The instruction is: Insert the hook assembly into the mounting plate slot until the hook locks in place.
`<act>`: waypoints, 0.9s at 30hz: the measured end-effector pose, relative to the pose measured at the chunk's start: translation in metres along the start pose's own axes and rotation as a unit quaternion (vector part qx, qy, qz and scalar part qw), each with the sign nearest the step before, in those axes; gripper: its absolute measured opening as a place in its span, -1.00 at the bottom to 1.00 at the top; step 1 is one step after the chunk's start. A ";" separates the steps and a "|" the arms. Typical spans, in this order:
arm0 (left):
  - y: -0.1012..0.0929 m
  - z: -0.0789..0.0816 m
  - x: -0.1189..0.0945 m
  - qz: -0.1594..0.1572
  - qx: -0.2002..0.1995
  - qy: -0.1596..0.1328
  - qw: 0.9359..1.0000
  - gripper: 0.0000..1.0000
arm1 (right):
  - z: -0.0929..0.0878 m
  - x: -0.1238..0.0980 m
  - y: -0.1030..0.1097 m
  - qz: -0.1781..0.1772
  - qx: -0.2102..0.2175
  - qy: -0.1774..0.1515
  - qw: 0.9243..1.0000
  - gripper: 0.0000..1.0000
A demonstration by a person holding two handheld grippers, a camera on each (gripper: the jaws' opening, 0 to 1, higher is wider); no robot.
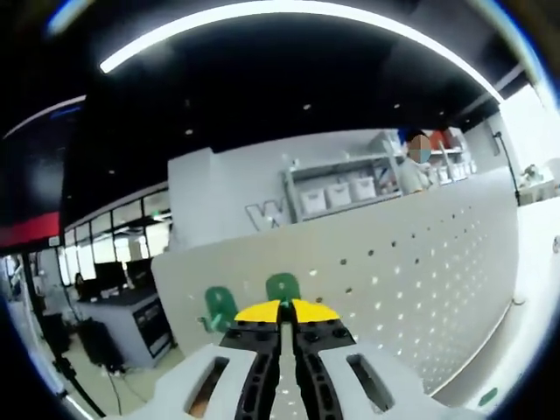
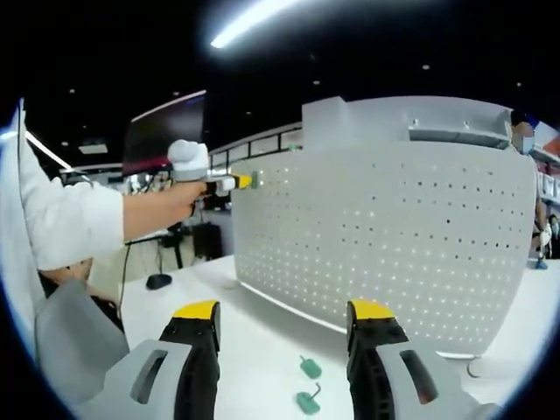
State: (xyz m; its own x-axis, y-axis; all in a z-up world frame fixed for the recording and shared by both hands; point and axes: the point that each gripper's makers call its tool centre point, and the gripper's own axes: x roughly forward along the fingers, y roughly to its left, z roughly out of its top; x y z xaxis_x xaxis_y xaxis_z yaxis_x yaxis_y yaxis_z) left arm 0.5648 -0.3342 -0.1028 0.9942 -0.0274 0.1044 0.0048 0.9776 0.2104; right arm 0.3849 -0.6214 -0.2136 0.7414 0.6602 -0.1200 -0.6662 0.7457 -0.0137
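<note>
A white perforated mounting plate (image 2: 394, 245) stands upright on the white table (image 2: 254, 306). In the right gripper view, a person's hand holds my left gripper (image 2: 234, 182) up at the plate's top left corner, with a small green hook (image 2: 254, 179) at its tip. In the left gripper view that gripper (image 1: 280, 311) is shut, the green hook (image 1: 283, 286) sticks out just past its yellow tips, and the plate (image 1: 420, 280) runs off to the right. A second green piece (image 1: 219, 306) shows a little to the left. My right gripper (image 2: 284, 317) hangs open above the table.
Two more green hooks (image 2: 310, 367) (image 2: 306, 402) lie on the table between the right jaws, in front of the plate. A white sleeve (image 2: 61, 219) crosses the left side. Shelves with bins (image 1: 341, 192) and desks stand behind.
</note>
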 end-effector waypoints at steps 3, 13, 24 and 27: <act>-0.002 -0.001 -0.001 -0.007 0.024 0.005 1.000 -0.92 | 0.000 0.000 0.002 0.002 -0.001 0.001 1.000 0.17; -0.003 -0.003 -0.003 -0.014 0.012 0.012 1.000 -0.77 | 0.003 0.001 0.004 0.005 -0.005 0.000 1.000 0.17; -0.010 -0.006 -0.013 -0.018 -0.017 0.014 1.000 -0.38 | 0.003 0.000 0.004 0.003 -0.005 -0.003 1.000 0.17; -0.013 -0.008 -0.014 -0.023 -0.019 0.013 0.999 -0.34 | 0.003 -0.001 0.004 0.002 -0.005 -0.003 1.000 0.18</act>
State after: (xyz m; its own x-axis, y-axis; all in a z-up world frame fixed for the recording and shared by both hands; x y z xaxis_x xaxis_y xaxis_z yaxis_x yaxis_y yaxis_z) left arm 0.5513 -0.3450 -0.1145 0.9953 -0.0677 0.0698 0.0545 0.9828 0.1764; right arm 0.3819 -0.6185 -0.2106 0.7391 0.6638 -0.1140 -0.6700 0.7419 -0.0238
